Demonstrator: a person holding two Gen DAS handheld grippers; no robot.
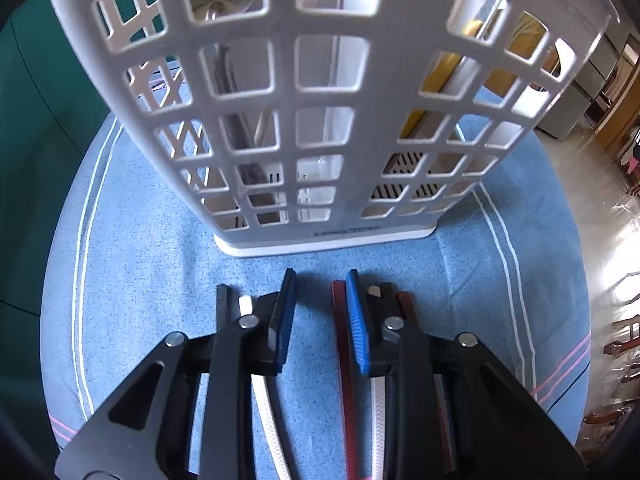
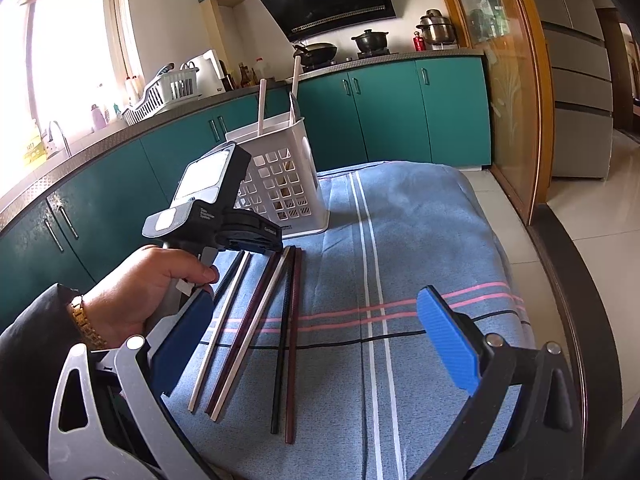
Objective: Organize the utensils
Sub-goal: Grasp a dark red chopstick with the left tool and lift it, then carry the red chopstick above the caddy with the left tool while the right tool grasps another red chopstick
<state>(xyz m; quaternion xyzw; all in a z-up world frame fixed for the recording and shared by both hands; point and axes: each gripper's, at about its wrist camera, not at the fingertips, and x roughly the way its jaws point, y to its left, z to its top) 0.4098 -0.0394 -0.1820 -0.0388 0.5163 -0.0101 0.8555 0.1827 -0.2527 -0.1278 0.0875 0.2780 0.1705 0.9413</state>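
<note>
- Left wrist view shows the left gripper low over the blue cloth, its jaws partly apart with only bare cloth between the blue pads; it has hold of nothing.
- Chopsticks lie under and beside its fingers: a white one by the left finger, a dark red one just inside the right pad, and more white, black and red ones under the right finger.
- Right wrist view gives the whole row of chopsticks: six of them, white, dark red and black, lying nearly parallel on the cloth with far ends toward the white basket.
- In that view the right gripper hangs above the near ends with jaws wide apart and empty.
- The basket stands upright just beyond the sticks, and a few utensils already stand inside it; the exact compartments I cannot tell.
- I judge the chopsticks to be light, stiff and thin, probably smooth plastic, so they may roll or slip out from the pads.
- Some sticks touch each other, so closing on one may also catch its neighbour.
- The cloth is soft and should let a pad go a little under a stick.
- A good place to take hold seems near the far end or a little before the middle, across the thin width, so that the stick does not swing much when it is tipped upright into the basket.
- They do not look fragile, so a firm squeeze should be safe.
</note>
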